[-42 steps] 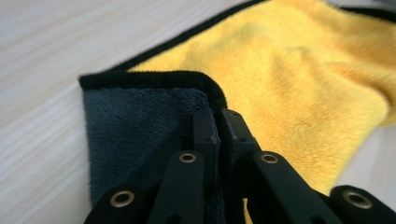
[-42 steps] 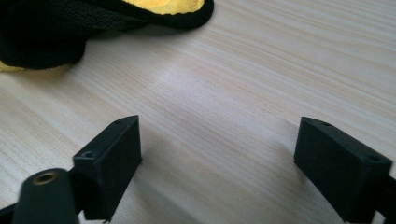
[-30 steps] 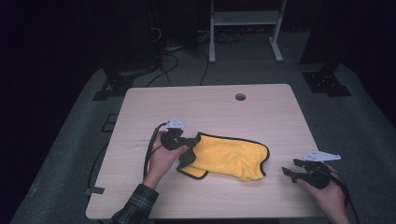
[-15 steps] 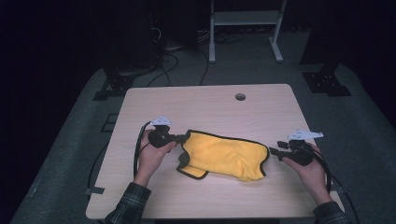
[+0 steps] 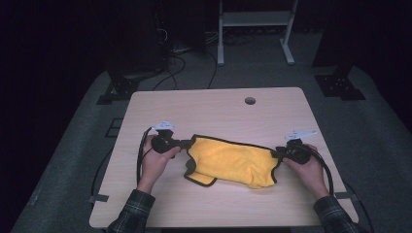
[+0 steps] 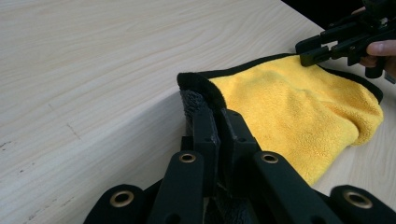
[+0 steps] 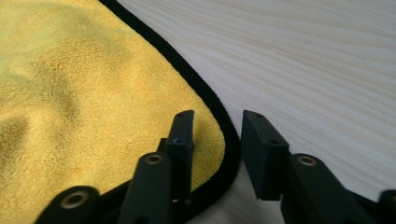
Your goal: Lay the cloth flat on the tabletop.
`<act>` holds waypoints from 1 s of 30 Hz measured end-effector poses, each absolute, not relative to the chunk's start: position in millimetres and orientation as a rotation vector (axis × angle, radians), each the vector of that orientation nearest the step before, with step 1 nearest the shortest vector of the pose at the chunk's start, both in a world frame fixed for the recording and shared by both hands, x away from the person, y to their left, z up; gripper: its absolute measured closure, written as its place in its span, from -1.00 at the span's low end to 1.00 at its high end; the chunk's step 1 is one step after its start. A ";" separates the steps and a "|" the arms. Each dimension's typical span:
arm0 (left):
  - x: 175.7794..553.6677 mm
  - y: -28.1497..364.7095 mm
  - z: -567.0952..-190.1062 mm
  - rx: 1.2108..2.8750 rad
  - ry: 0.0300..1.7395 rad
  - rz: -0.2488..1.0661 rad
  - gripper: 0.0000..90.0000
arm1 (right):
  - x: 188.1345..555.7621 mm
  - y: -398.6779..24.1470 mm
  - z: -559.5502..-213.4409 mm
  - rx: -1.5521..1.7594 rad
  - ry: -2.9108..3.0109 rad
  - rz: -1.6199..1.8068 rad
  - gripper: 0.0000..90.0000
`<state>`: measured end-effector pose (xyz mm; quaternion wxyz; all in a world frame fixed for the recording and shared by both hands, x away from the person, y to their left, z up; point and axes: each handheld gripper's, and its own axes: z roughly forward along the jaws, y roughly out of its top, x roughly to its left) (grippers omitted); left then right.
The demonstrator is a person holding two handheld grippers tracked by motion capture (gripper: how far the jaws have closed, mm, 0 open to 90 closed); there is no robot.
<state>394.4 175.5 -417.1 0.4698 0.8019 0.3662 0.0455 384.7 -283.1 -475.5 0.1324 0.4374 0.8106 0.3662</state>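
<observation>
The yellow cloth [image 5: 233,162] lies on the near middle of the counter [image 5: 218,107]. The left claw [image 5: 187,143] clenches its left corner. The right claw [image 7: 217,140], jaws just closing, straddles the right corner without pressing. A hole [image 5: 249,101] sits far off, nothing obstructing.

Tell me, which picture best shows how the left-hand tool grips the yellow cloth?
The left gripper view: its left gripper is clamped on the yellow cloth at a black-edged corner. The high view shows that gripper small, at the cloth's left end. The right gripper view shows the cloth, not that grip.
</observation>
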 end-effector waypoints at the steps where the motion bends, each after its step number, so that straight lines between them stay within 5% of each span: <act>1: 394.4 175.5 -417.1 1.965 0.898 0.111 0.89 | 384.7 -283.1 -475.5 1.269 2.352 1.063 0.46; 6: 393.2 176.4 -415.8 1.962 0.897 0.121 0.89 | 384.0 -285.1 -475.5 1.308 2.360 1.078 0.85; 23: 386.9 198.7 -367.8 1.865 0.840 0.278 0.90 | 393.8 -282.0 -407.3 1.173 2.251 1.174 0.87; 30: 412.2 210.0 -319.5 1.800 0.839 0.402 0.90 | 421.6 -275.5 -345.6 1.084 2.155 1.192 0.88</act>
